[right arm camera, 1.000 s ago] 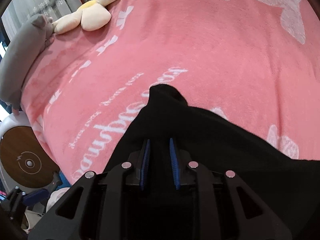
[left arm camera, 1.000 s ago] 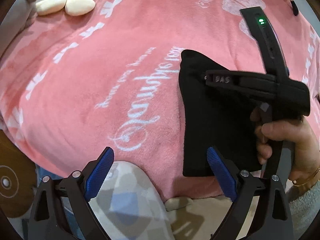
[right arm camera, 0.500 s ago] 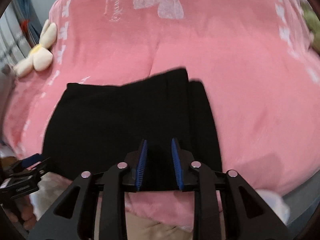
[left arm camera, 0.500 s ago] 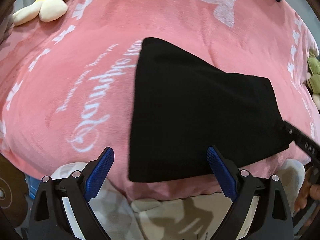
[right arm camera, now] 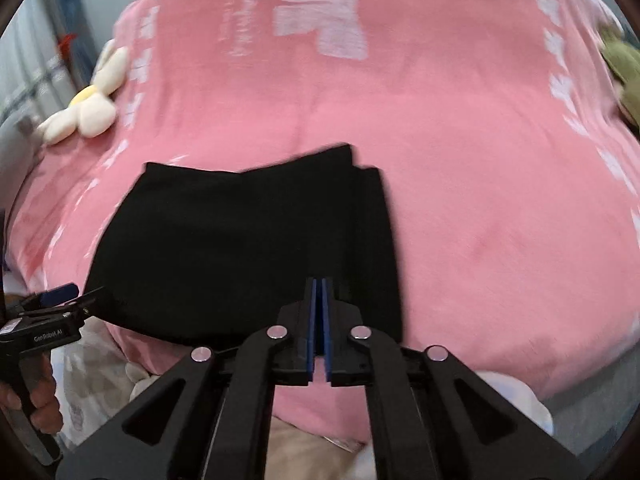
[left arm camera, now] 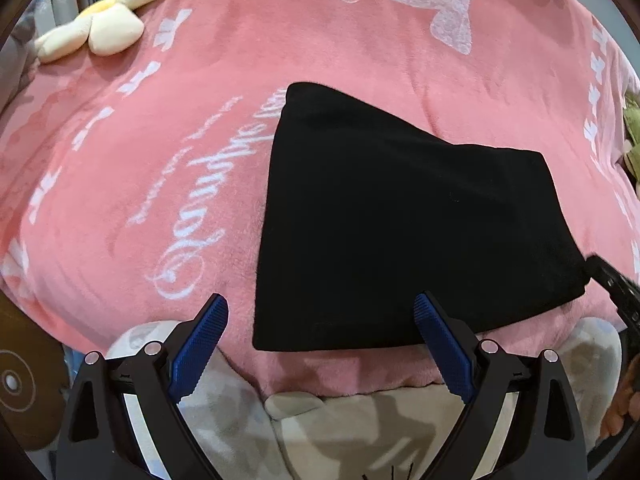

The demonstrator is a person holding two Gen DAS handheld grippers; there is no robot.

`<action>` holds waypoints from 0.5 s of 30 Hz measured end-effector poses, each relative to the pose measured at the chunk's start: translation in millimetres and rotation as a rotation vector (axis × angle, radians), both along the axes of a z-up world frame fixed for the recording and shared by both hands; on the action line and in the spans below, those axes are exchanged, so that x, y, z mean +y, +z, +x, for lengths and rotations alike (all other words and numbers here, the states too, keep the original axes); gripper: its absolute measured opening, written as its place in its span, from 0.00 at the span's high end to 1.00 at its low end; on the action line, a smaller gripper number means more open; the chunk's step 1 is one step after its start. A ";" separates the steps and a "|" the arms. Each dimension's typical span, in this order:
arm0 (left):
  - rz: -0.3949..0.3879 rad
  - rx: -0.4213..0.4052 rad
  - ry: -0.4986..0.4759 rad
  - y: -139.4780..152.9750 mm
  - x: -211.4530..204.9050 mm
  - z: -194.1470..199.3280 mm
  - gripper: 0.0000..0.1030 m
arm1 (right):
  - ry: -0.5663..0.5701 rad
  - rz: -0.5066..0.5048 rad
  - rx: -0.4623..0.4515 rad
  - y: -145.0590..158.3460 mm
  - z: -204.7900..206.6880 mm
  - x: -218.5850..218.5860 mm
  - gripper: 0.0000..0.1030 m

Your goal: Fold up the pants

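Observation:
The black pants [left arm camera: 400, 232] lie folded into a flat, roughly rectangular stack on the pink blanket [left arm camera: 160, 152], close to the bed's front edge. My left gripper [left arm camera: 320, 302] is open, its blue pads [left arm camera: 200, 340] spread wide just in front of the near left part of the pants, holding nothing. In the right wrist view the pants [right arm camera: 224, 240] show layered edges at their right end. My right gripper [right arm camera: 319, 292] hovers at that near right part, its pads pressed together with no cloth seen between them. The left gripper [right arm camera: 60, 300] shows at the pants' left corner.
A cream flower plush [left arm camera: 100, 28] lies at the far left of the bed and a green plush [right arm camera: 624, 76] at the far right. Below the blanket's front edge hangs patterned pale bedding [left arm camera: 320, 420]. A round wooden object [left arm camera: 16, 380] stands low on the left.
The right gripper swept from over the pants' left part to their right end and closed its pads. The left gripper shifted sideways, so the whole folded stack now lies in front of it.

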State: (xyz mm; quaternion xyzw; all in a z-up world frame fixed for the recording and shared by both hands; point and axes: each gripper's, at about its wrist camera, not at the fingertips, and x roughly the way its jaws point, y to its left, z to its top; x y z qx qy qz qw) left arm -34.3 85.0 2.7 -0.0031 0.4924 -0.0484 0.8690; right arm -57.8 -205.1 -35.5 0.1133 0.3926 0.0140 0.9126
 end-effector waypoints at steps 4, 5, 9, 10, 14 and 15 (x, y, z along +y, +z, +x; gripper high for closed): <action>-0.075 0.060 0.019 -9.4 -0.7 8.6 0.10 | -0.016 0.069 -0.002 -1.0 1.6 -11.6 0.87; -0.073 0.058 0.024 -9.2 -2.3 8.7 0.10 | -0.009 0.062 0.001 -1.8 5.2 -9.4 0.73; -0.050 0.047 0.014 -7.4 -7.2 7.2 0.10 | 0.016 0.061 0.015 -10.1 18.7 3.9 0.57; -0.051 0.044 0.014 -7.1 -6.5 7.5 0.10 | 0.025 0.056 0.034 -15.8 23.5 6.8 0.57; -0.058 0.046 0.017 -9.5 -5.7 9.9 0.10 | 0.021 0.063 0.043 -27.0 27.2 7.2 0.80; -0.058 0.047 0.013 -8.9 -5.6 10.0 0.10 | 0.032 0.086 0.024 -18.5 20.7 4.6 0.83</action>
